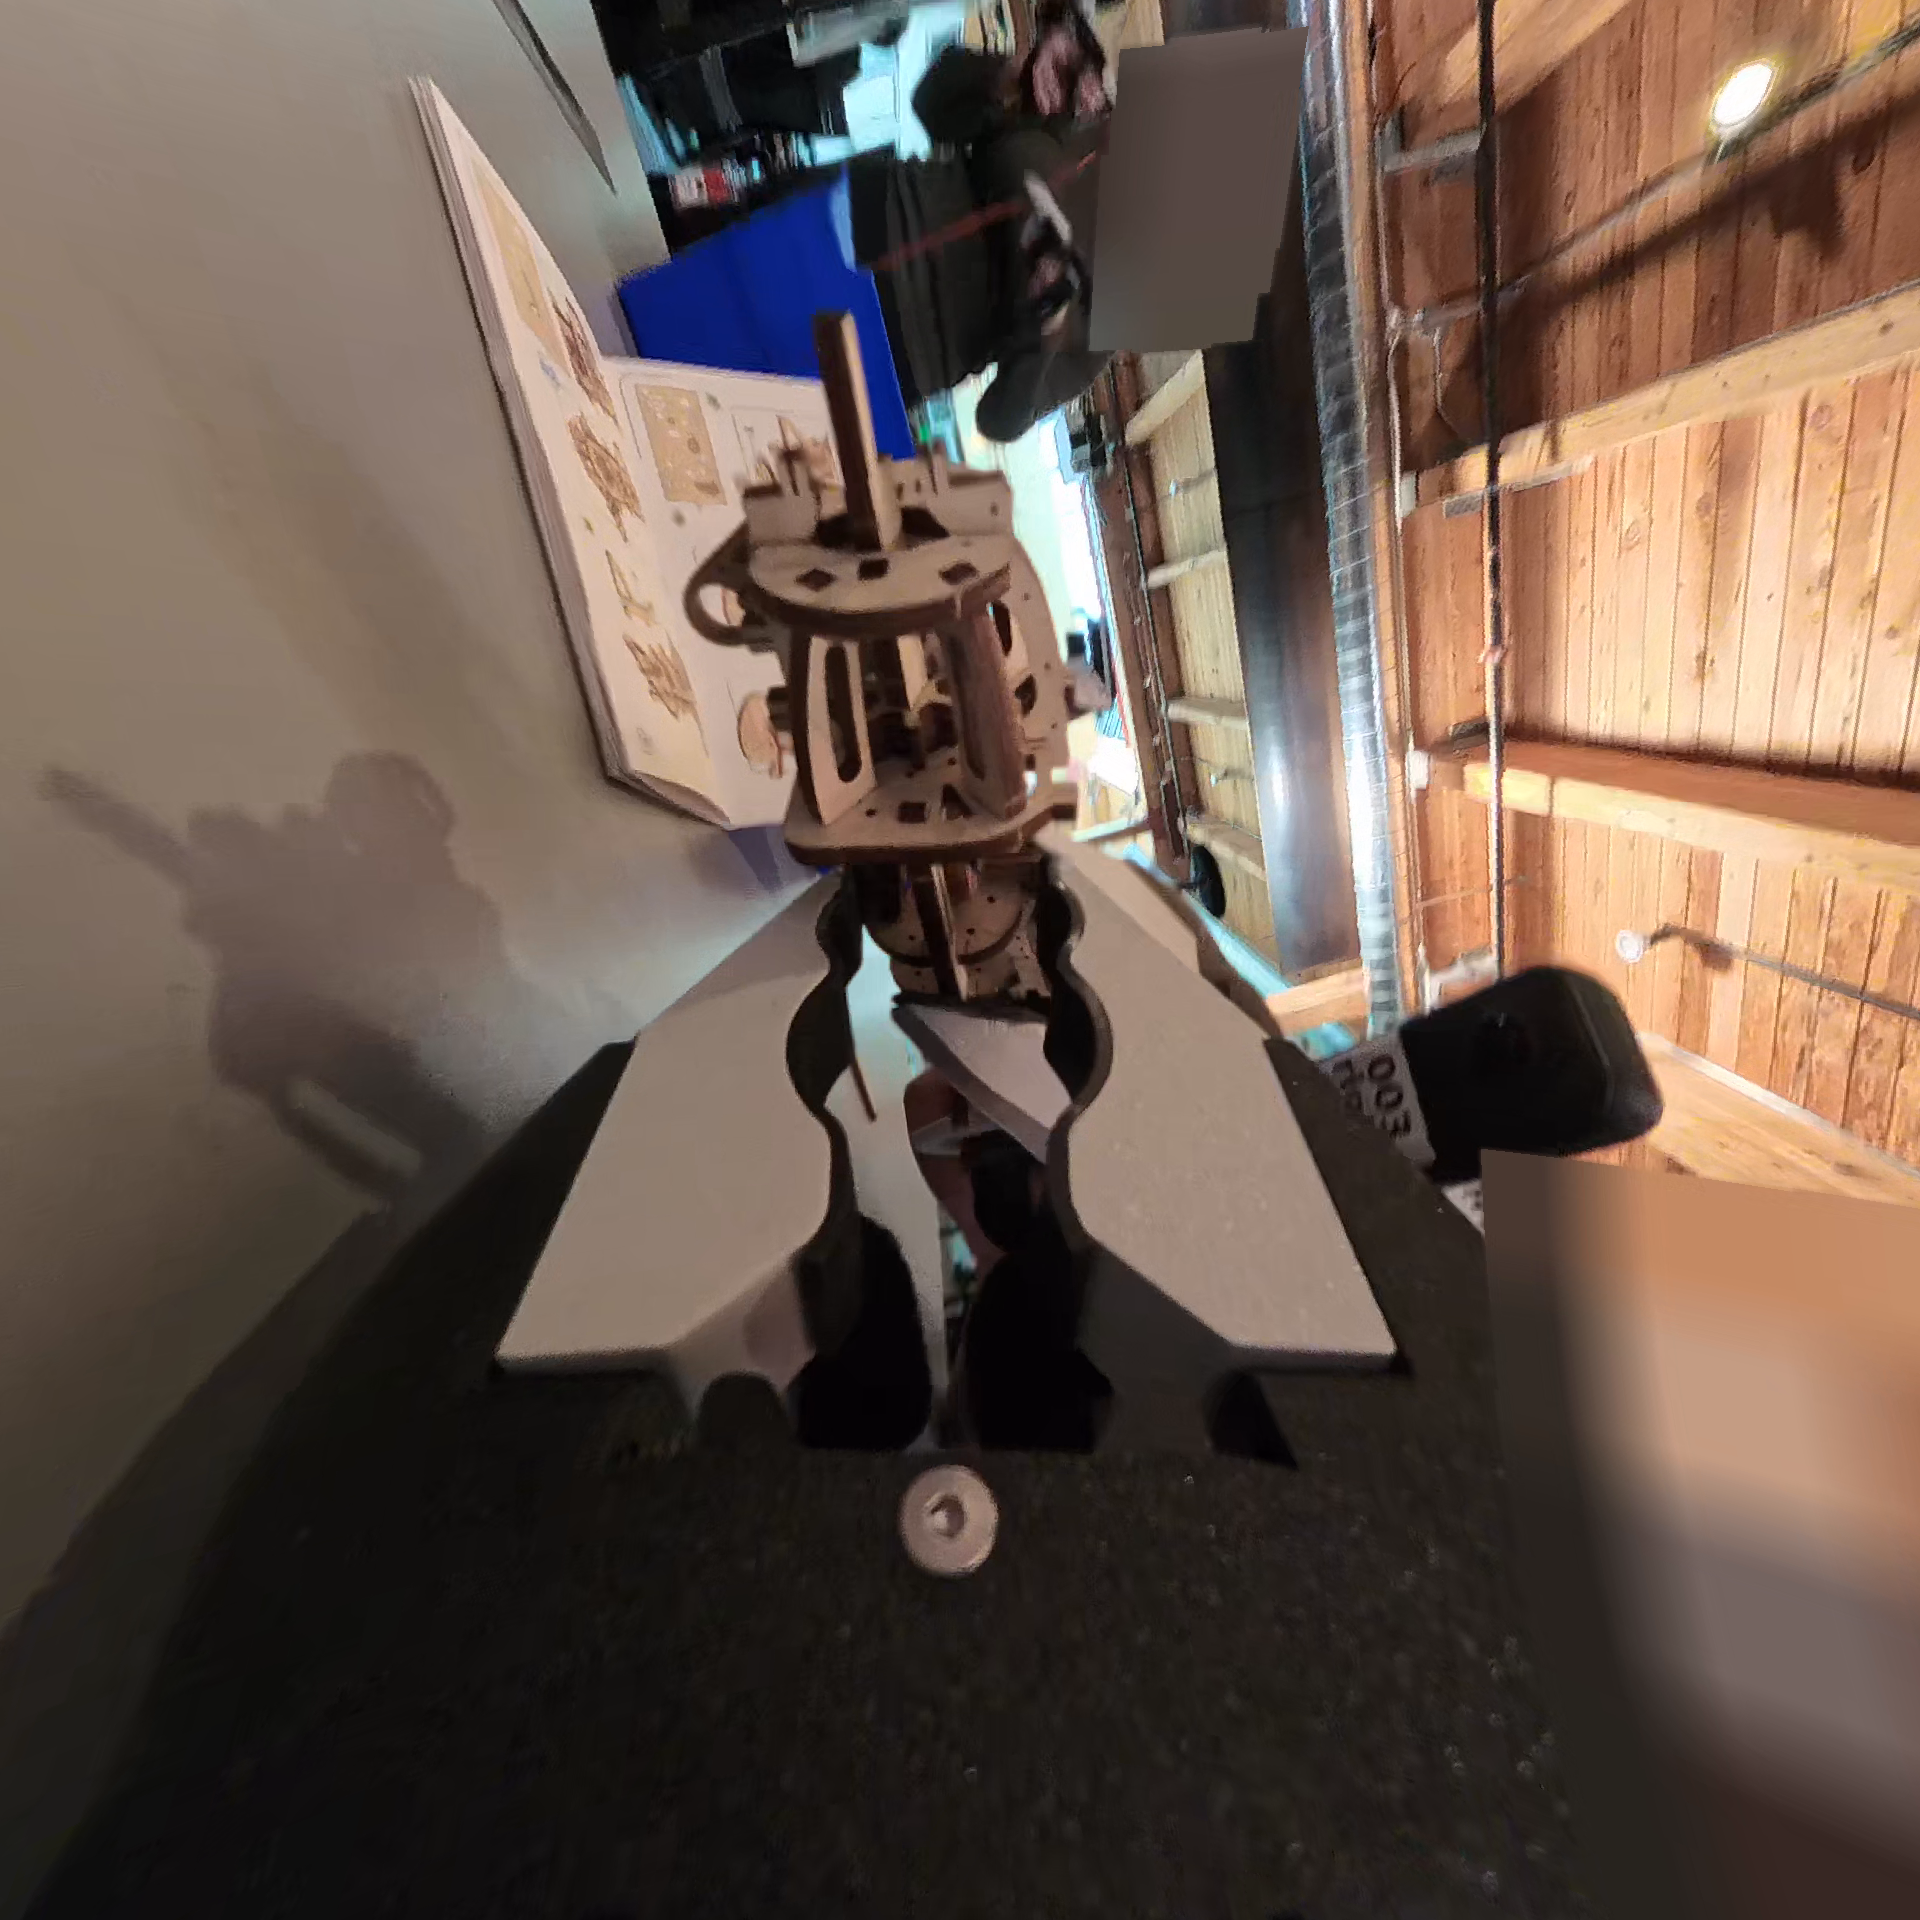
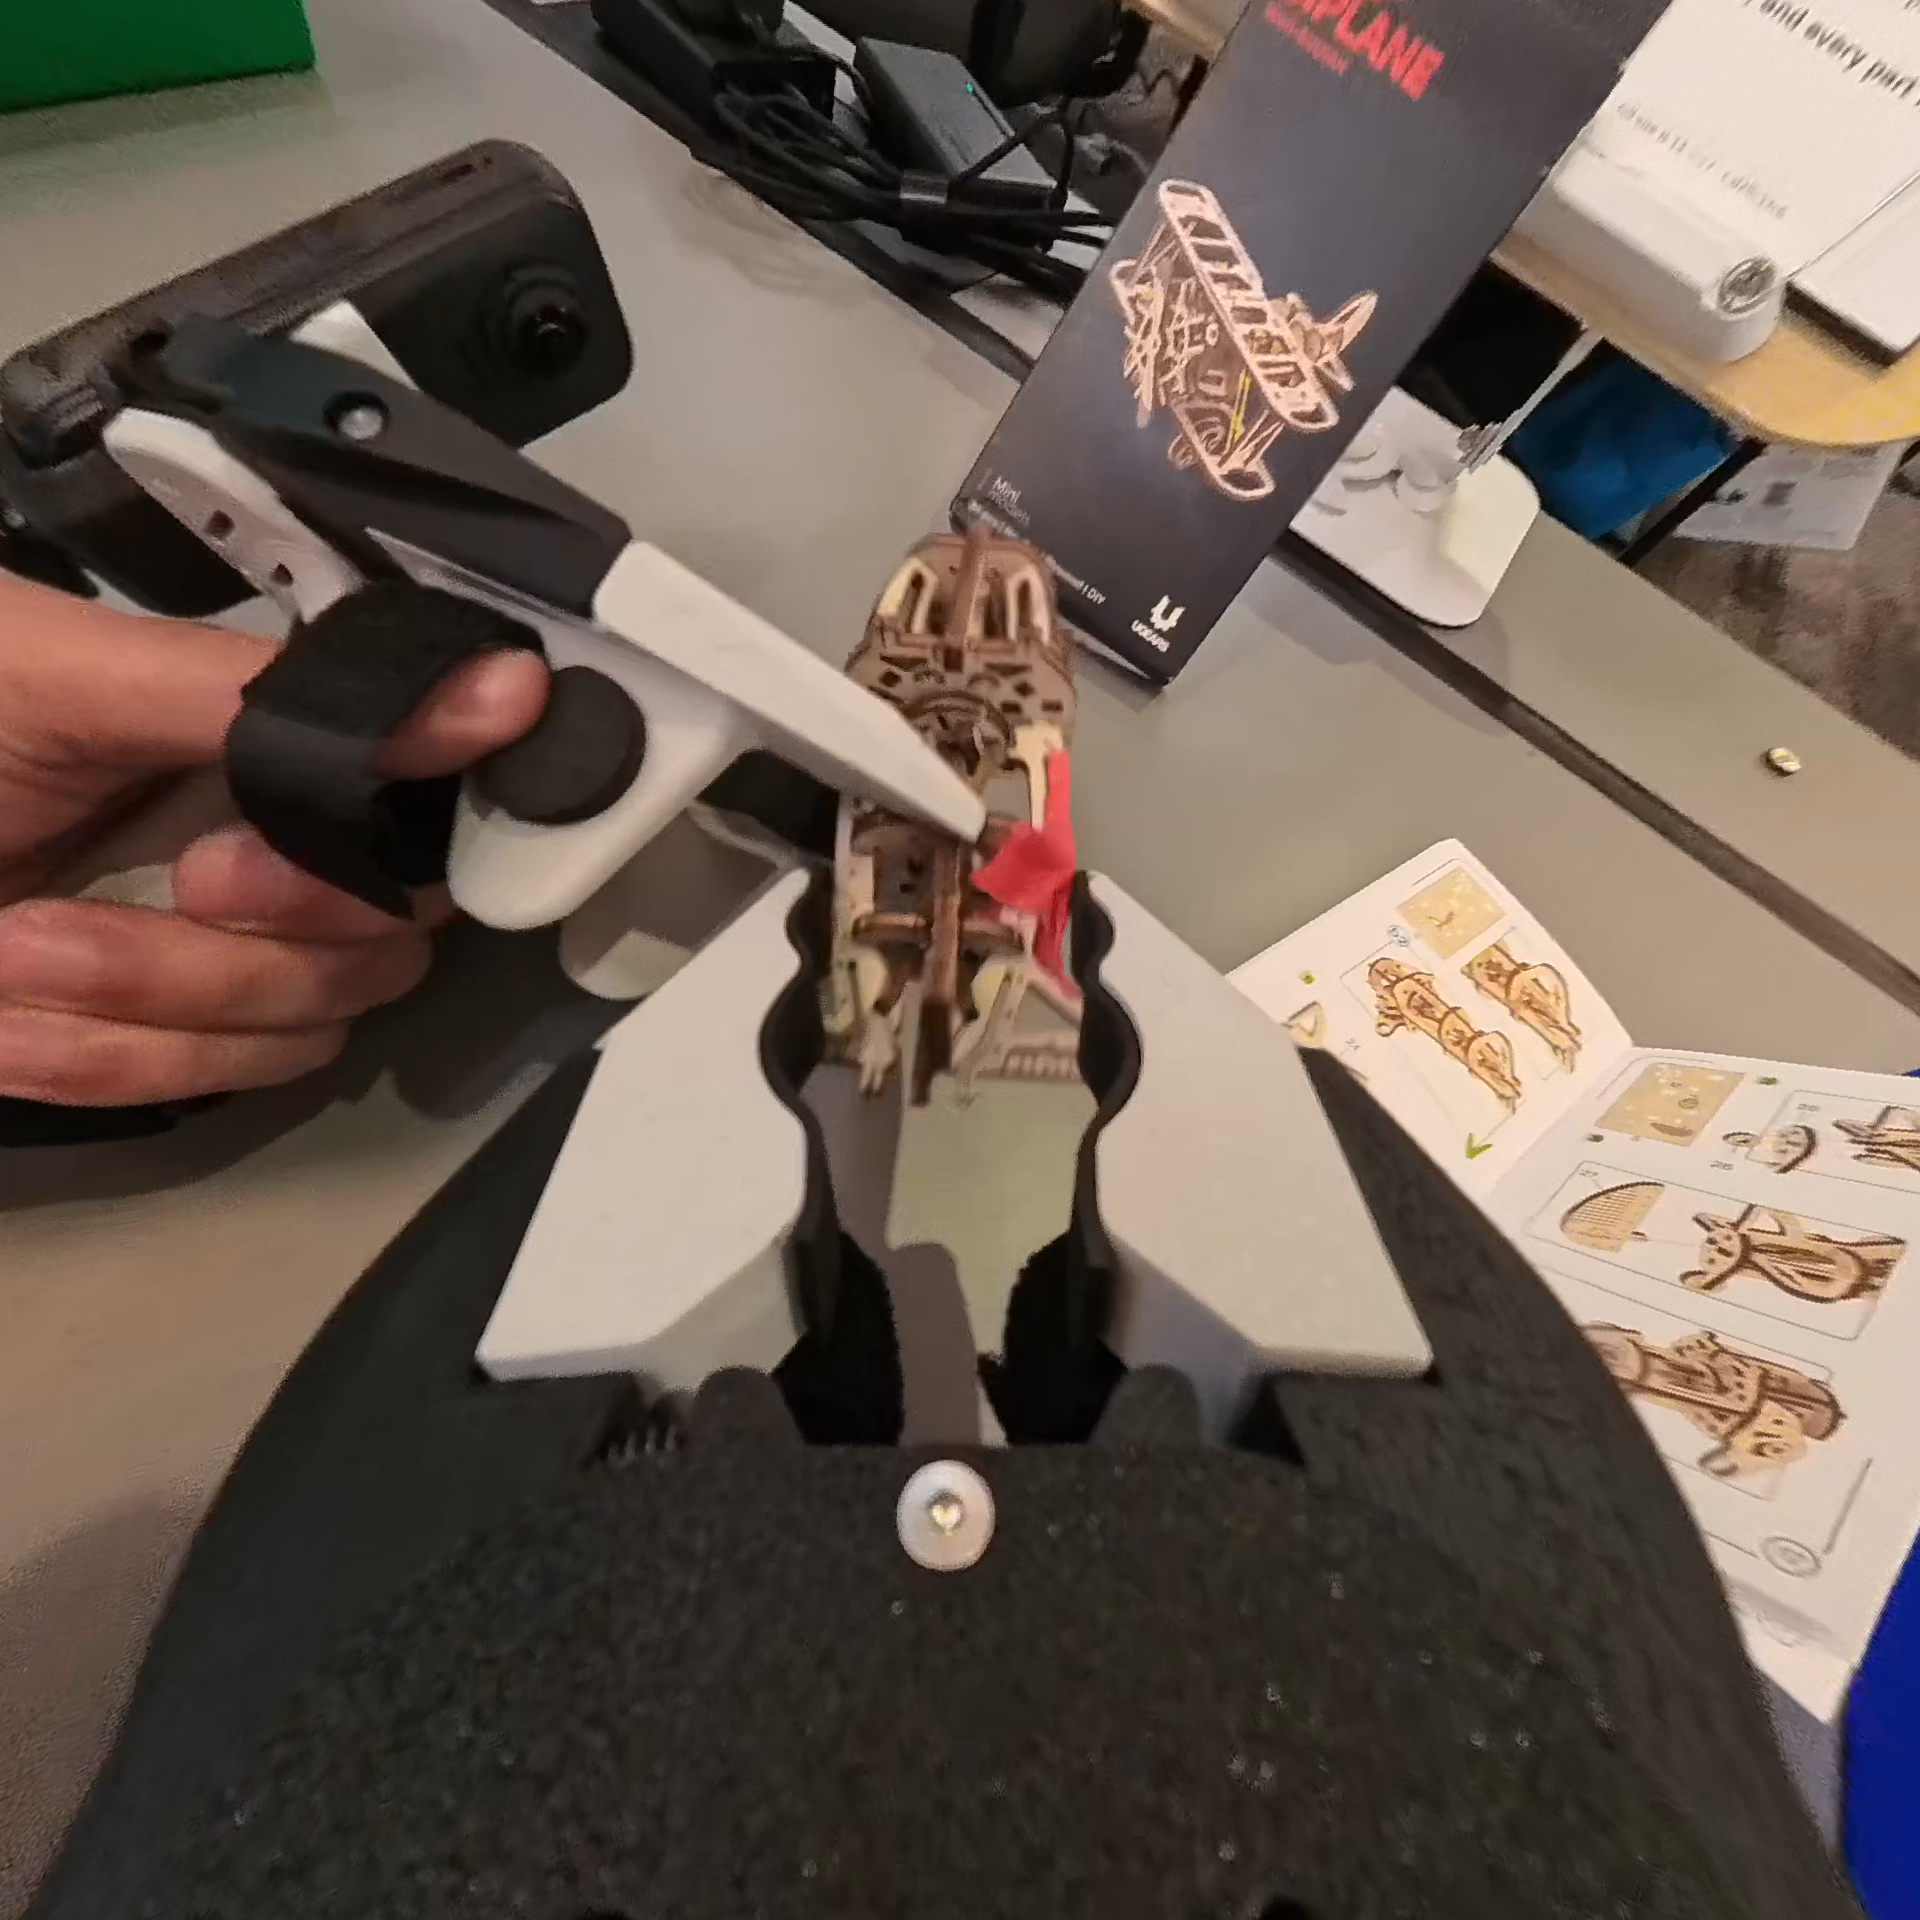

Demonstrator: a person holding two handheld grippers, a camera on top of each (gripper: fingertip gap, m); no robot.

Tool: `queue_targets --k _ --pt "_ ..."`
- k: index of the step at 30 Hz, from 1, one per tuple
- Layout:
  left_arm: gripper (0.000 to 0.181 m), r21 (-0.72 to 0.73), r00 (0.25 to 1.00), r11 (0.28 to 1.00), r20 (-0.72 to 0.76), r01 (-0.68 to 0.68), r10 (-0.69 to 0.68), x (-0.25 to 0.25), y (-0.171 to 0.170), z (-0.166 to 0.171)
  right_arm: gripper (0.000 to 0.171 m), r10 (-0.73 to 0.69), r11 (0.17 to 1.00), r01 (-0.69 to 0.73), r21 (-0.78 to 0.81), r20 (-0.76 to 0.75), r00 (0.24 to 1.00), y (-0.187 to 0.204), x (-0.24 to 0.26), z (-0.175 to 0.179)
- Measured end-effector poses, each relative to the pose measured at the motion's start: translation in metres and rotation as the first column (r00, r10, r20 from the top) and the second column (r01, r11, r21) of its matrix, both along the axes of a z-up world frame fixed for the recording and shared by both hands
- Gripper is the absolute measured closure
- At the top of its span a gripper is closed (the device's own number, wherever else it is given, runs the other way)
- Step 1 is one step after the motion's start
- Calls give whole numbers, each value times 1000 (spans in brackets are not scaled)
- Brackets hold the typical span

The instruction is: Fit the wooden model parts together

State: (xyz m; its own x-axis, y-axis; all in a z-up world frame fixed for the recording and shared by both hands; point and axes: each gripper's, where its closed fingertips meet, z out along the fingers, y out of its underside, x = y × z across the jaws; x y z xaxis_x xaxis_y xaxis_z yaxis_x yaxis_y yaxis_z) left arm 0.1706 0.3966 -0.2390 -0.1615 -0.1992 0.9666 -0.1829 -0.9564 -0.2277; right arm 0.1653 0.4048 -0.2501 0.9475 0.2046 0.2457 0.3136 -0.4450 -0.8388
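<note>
In the right wrist view, the right gripper [image 2: 940,914] reaches over the grey surface [image 2: 810,436] with its jaws clamped on the near end of the wooden model [image 2: 951,790], beside a scrap of red tape [image 2: 1029,862] stuck to the wood. Just right of it, an open instruction booklet [image 2: 1621,1174] lies flat on the surface. From the left, a hand [image 2: 197,862] holds the left gripper [image 2: 971,821], whose white finger tip touches the model's middle and hides part of it. Behind the model stands a dark box [image 2: 1236,343] bearing a picture of a biplane, and farther back lie black cables and a power adapter [image 2: 935,104].

In the left wrist view, which is turned sideways, the left gripper [image 1: 951,935] is closed on the lower end of the wooden model [image 1: 894,675], which juts straight out past the fingertips, a thin wooden stick [image 1: 852,436] standing out from its far end. The model's shadow falls on the surface to the left. Beyond it the instruction booklet [image 1: 613,540] lies open, and wooden planking [image 1: 1662,520] fills the right side.
</note>
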Motion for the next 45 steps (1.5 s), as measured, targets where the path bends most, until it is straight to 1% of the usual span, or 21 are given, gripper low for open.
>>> queue_targets --k 1,4,6,9,11,12,15,17,20,22,23,24,25,26,30,32,35,38,41,43,45 --pt "151 -27 1000 1000 12 -13 13 -1 3 0 128 -8 1000 8 11 15 1000 0 0 1" --pt "151 -128 997 991 74 34 -25 -4 4 4 130 -26 999 25 23 15 1000 1 -2 6" --pt "148 -121 996 993 91 9 2 -5 8 7 131 -27 1000 27 4 -9 1000 4 -2 6" --pt "130 -131 988 991 154 31 -10 -6 7 16 131 -28 1000 27 -12 -64 998 5 0 6" --pt "118 -155 976 986 215 60 -25 -8 7 23 131 -22 1000 21 -10 -132 991 3 2 8" --pt "115 -151 973 986 230 69 -33 -8 6 26 131 -16 1000 15 -7 -175 984 2 3 9" --pt "114 -111 968 991 246 75 -45 -7 2 29 132 2 1000 -3 -2 -332 943 0 6 13" --pt "113 -71 962 995 268 75 -54 -6 0 33 132 46 999 -46 12 -474 879 -3 4 19" --pt "113 15 961 998 271 63 -65 -4 -3 36 132 160 984 -168 57 -693 703 -12 -6 32" --pt "114 71 952 995 292 72 -89 -5 -8 41 132 213 967 -242 82 -780 588 -20 -10 37" --pt "116 101 949 992 296 82 -108 -5 -11 43 132 227 961 -262 91 -801 554 -22 -9 38" --pt "121 132 948 987 294 88 -124 -5 -15 43 132 240 955 -279 97 -806 541 -24 -9 38" --pt "128 162 949 983 288 82 -126 -5 -17 43 132 244 954 -284 98 -803 543 -25 -9 37" --pt "131 189 952 980 282 67 -120 -4 -18 43 132 248 952 -291 95 -797 550 -26 -10 36" --pt "132 222 943 974 311 47 -117 -6 -19 48 131 273 946 -304 113 -783 559 -27 -13 41" --pt "136 234 941 972 319 33 -109 -7 -19 50 131 292 942 -309 134 -784 548 -27 -15 45" --pt "137 188 916 981 384 45 -116 -11 -21 60 125 358 926 -313 211 -754 551 -30 -19 57" --pt "138 109 888 992 447 61 -104 -15 -19 68 116 437 899 -305 314 -664 607 -35 -20 72" --pt "138 17 862 997 501 78 -77 -20 -14 72 106 534 827 -285 484 -519 668 -50 -19 101" --pt "137 -33 836 995 545 98 -64 -24 -11 77 109 518 804 -262 534 -412 750 -56 -16 108" --pt "138 -44 824 993 563 108 -65 -26 -11 80 113 420 837 -205 507 -355 835 -55 -9 100"
